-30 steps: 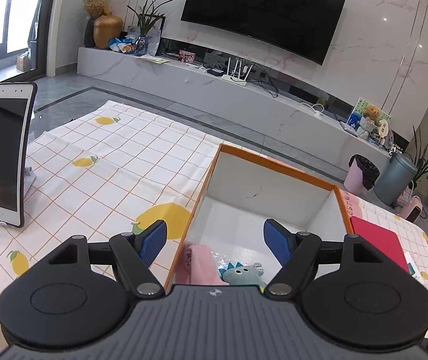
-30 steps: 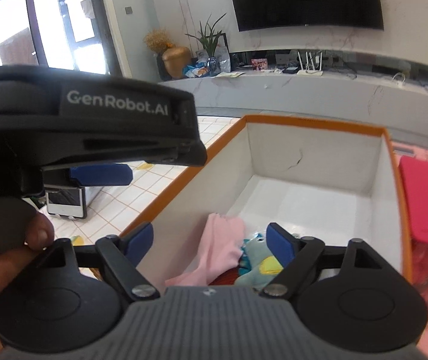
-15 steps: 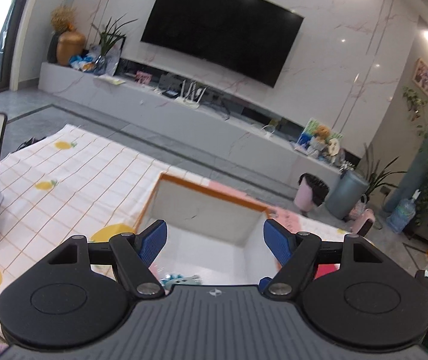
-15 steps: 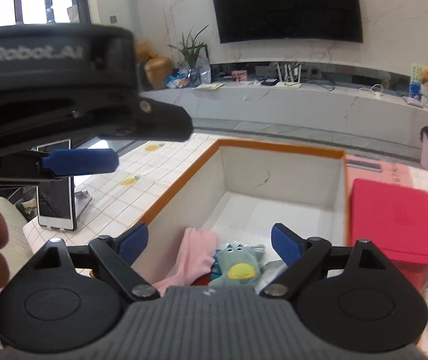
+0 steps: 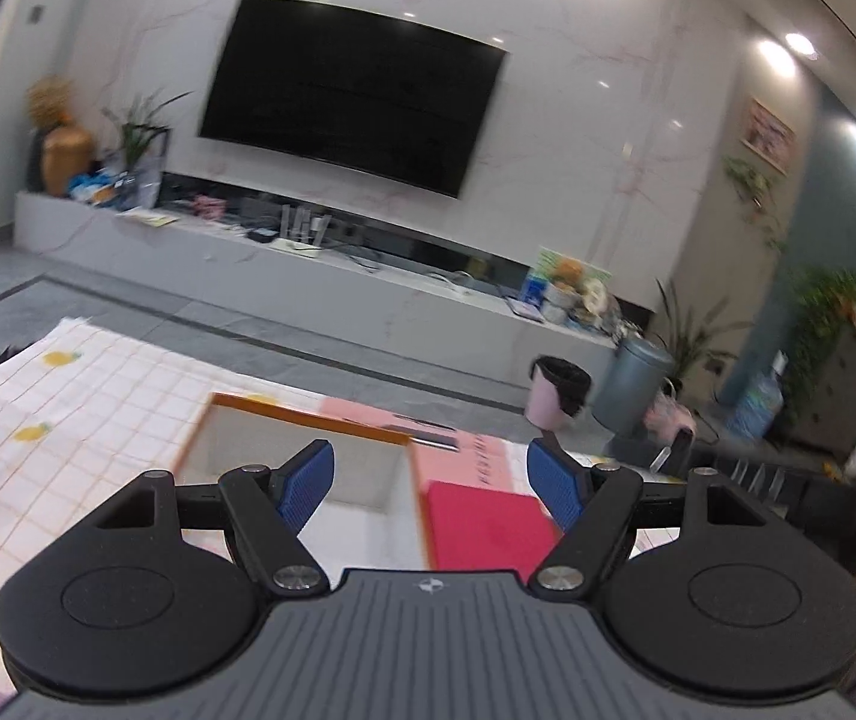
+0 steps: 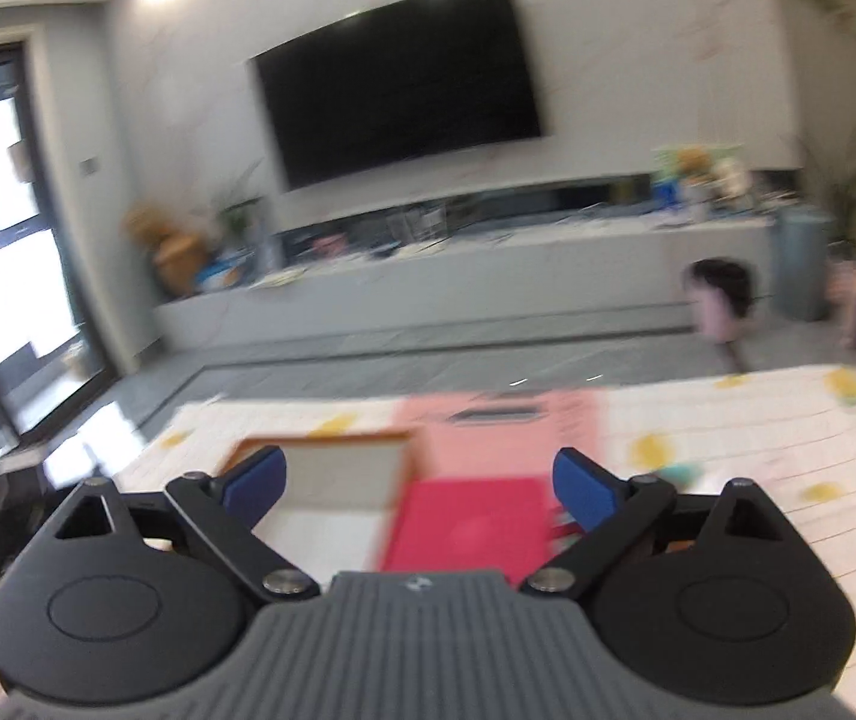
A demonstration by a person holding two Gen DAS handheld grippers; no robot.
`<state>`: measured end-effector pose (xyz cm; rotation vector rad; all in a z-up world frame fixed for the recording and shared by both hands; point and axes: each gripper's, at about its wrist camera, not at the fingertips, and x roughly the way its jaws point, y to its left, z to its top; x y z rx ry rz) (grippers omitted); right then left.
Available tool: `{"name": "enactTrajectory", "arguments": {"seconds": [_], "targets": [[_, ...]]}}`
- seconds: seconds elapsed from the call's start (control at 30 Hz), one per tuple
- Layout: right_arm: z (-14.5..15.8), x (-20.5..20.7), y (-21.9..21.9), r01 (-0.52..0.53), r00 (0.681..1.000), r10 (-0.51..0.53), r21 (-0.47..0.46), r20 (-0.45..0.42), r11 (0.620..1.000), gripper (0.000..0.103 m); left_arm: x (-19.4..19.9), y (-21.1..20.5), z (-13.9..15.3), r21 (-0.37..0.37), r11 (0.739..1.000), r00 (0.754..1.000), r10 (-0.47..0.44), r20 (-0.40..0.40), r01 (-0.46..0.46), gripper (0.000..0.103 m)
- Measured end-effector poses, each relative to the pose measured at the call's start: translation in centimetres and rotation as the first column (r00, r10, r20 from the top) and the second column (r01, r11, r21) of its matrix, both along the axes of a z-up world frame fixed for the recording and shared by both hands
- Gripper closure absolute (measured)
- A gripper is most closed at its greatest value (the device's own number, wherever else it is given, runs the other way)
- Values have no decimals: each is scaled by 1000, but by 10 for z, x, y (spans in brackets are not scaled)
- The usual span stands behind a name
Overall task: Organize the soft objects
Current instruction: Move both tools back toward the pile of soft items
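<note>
- Soft objects are out of sight now; their white cardboard box with an orange rim (image 5: pixel 302 420) sits on the checked, lemon-printed cloth (image 5: pixel 98 396), below and ahead of both your grippers.
- Your left gripper (image 5: pixel 431 483) has its blue ribbed pads spread wide, nothing between them.
- Your right gripper (image 6: pixel 419 480) has just been opening; its jaws stand wide and empty, in a blurred view.
- Just right of the box's edge lies a flat red rectangular lid (image 5: pixel 488 525).
- Open grey floor (image 5: pixel 248 306) lies beyond the cloth's far edge.
</note>
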<state>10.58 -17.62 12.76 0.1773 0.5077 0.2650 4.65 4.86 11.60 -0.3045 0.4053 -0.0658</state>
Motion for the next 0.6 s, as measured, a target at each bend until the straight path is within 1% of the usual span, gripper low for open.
{"name": "enactTrajectory", "arguments": {"seconds": [0.1,0.17,0.23,0.3,0.37,0.47,0.53,0.6], "targets": [[6,8,-45,92,996,-93,-26,-17,995,5,2,-29,0,41,998,999,-48,-3,48,17],[-3,21,-75,104,993,-104,-5,-60,995,3,5,-50,-4,63,994,996,-87,-14,88,17],[-23,43,-102,122,983,-121,1,-141,992,3,10,-74,-10,87,987,991,-134,-24,135,17],[-55,64,-128,166,958,-165,-16,-236,986,5,13,-98,-20,104,975,981,-196,-12,196,17],[-89,76,-150,203,937,-197,-10,-289,979,13,16,-123,-33,130,953,961,-275,-9,274,17],[-136,84,-177,232,901,-207,21,-381,973,15,22,-160,-59,152,915,927,-372,-44,374,17],[-158,91,-183,219,880,-192,10,-434,976,16,27,-184,-76,175,890,907,-413,-77,420,17],[-169,99,-182,203,866,-197,-36,-459,978,16,33,-205,-98,213,866,892,-440,-106,453,17]]}}
